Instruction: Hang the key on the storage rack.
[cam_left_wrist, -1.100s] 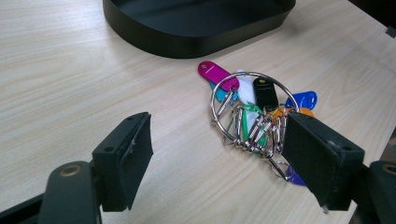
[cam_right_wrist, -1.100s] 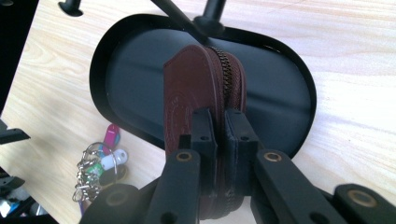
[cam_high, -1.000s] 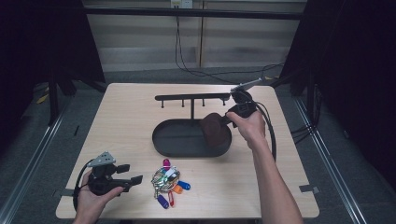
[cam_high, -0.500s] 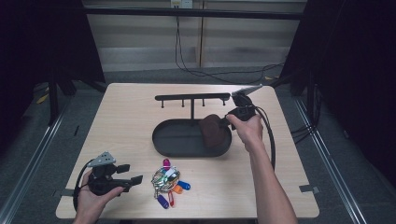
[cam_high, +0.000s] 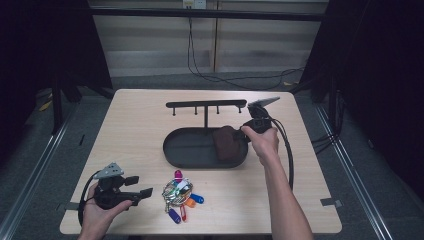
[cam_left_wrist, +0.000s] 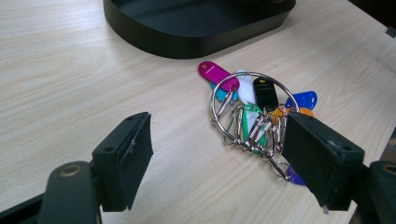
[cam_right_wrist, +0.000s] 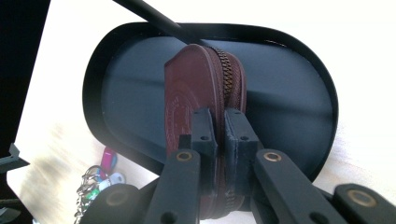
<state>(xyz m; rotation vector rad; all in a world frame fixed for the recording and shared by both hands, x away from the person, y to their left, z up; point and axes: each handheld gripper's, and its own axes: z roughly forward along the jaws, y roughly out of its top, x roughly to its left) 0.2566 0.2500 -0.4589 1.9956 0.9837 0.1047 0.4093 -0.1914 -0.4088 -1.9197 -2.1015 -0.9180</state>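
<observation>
Both jaws of the right gripper (cam_right_wrist: 215, 140) clamp the brown zip pouch (cam_right_wrist: 201, 88) edge-on above the black tray (cam_right_wrist: 299, 56).

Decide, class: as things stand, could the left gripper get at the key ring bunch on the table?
Probably yes. The left gripper is open and the key ring bunch lies on bare table just ahead of it, with nothing between; the black tray sits farther off.

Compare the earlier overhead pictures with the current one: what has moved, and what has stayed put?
The right gripper, still shut on the brown pouch, has lowered it towards the black tray. The left gripper stays open beside the key ring, which has not moved.
</observation>
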